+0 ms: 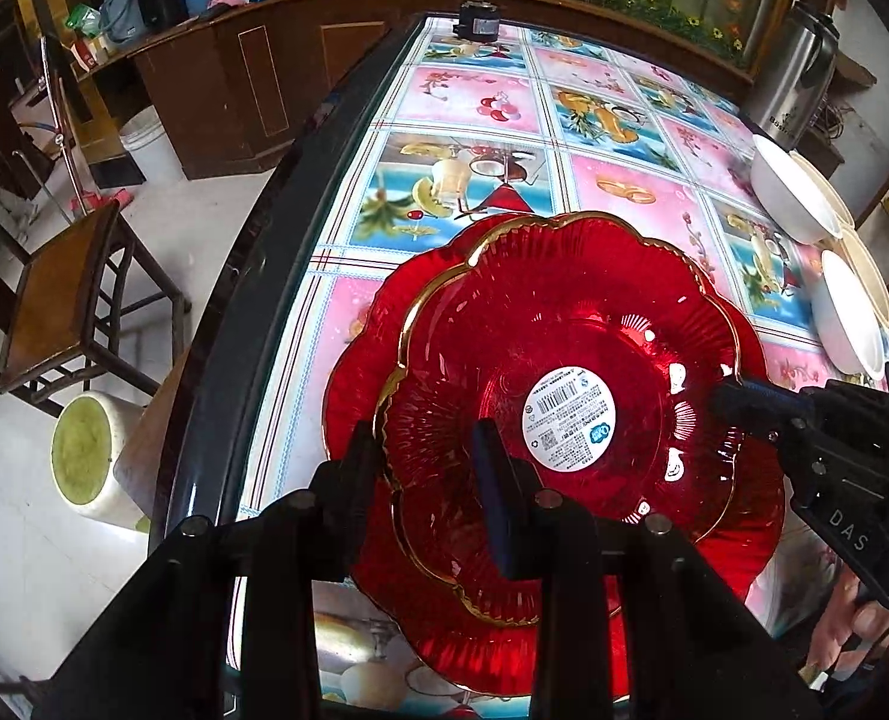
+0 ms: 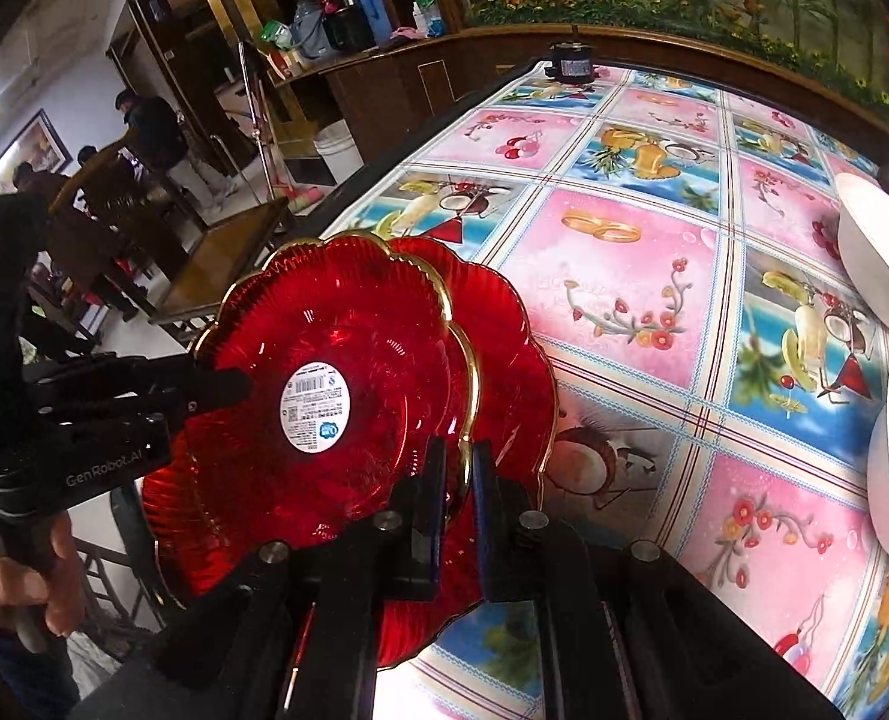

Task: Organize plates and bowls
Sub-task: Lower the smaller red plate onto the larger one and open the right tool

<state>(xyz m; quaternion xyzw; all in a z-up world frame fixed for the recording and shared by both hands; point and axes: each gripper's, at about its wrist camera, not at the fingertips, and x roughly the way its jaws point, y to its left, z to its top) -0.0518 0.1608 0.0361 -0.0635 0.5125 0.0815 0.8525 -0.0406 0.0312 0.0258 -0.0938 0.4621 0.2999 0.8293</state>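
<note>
While both my grippers hold the upper red plate (image 1: 570, 360), it sits over a second red plate (image 1: 360, 360) lying near the tabletop's left edge. My left gripper (image 1: 429, 468) straddles the upper plate's gold rim, one finger outside and one inside, jaws narrow on it. My right gripper (image 2: 459, 474) is pinched nearly closed on the rim at the opposite side. A white sticker (image 1: 570, 417) marks the plate's middle. White bowls (image 1: 798, 192) lie along the right edge of the patterned tablecloth (image 1: 624, 192).
</note>
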